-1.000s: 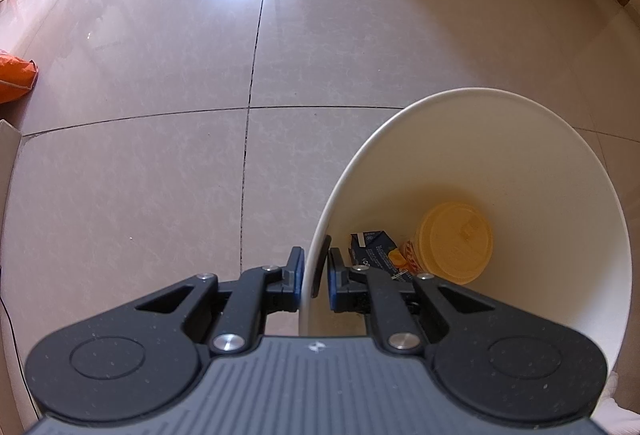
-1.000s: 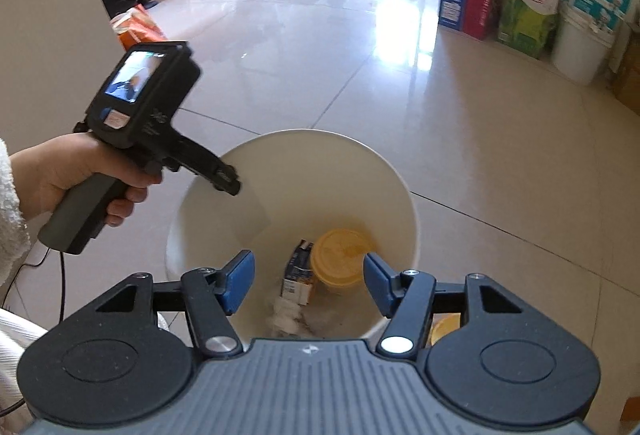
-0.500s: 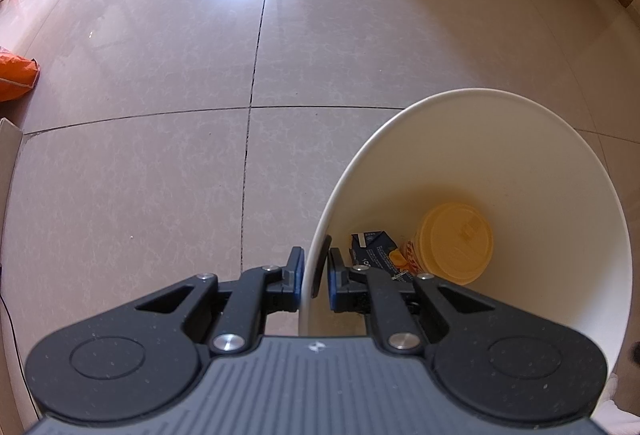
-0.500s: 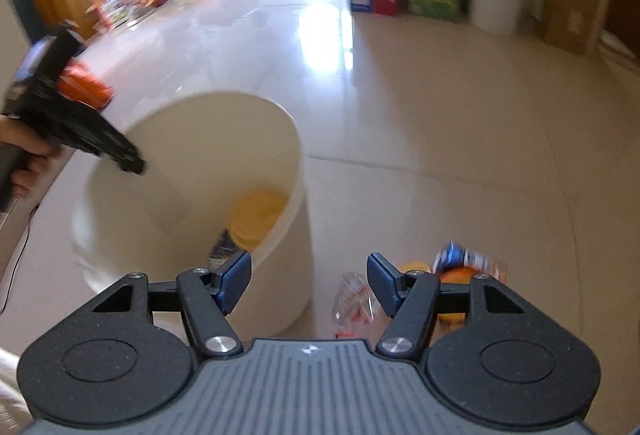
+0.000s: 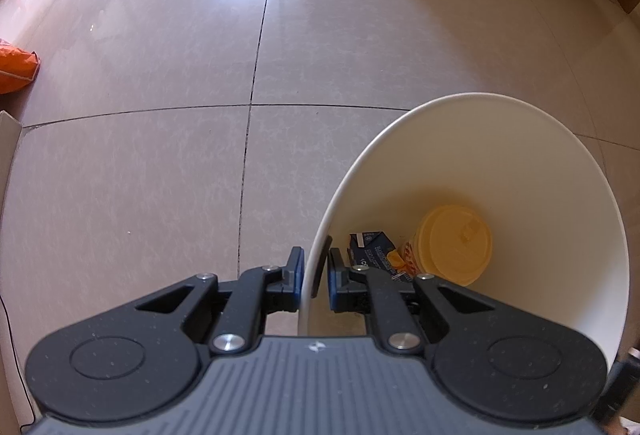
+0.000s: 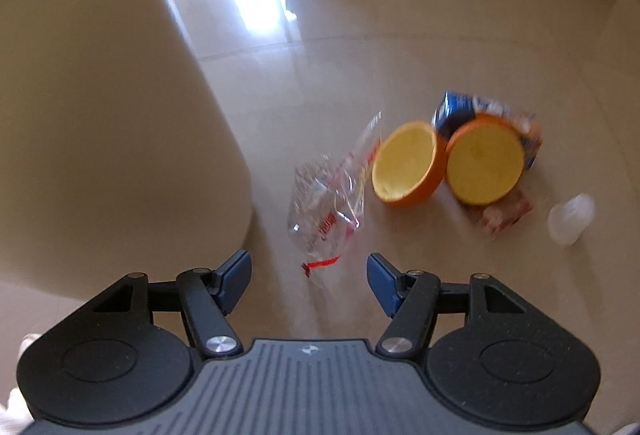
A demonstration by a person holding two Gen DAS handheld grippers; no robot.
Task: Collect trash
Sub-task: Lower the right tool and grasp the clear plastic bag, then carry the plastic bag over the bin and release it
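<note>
The left gripper (image 5: pixel 314 277) has its jaws pinching the near rim of the white plastic bin (image 5: pixel 560 171). The right gripper (image 6: pixel 308 277), jaws spread and empty, hangs over the crinkled clear plastic wrapper (image 6: pixel 326 207) on the floor, right of the bin. The flimsy film could slip, or the jaws could knock the 2 hollow orange peel halves (image 6: pixel 408 167) just beyond.

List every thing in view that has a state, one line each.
Left gripper: shut on the bin rim.
Right gripper: open, empty.
White bin: open-topped, partly filled.
Yellow-lidded cup: inside the bin.
Clear wrapper: crumpled, on the floor.
Orange halves: hollowed out, on the floor.
</note>
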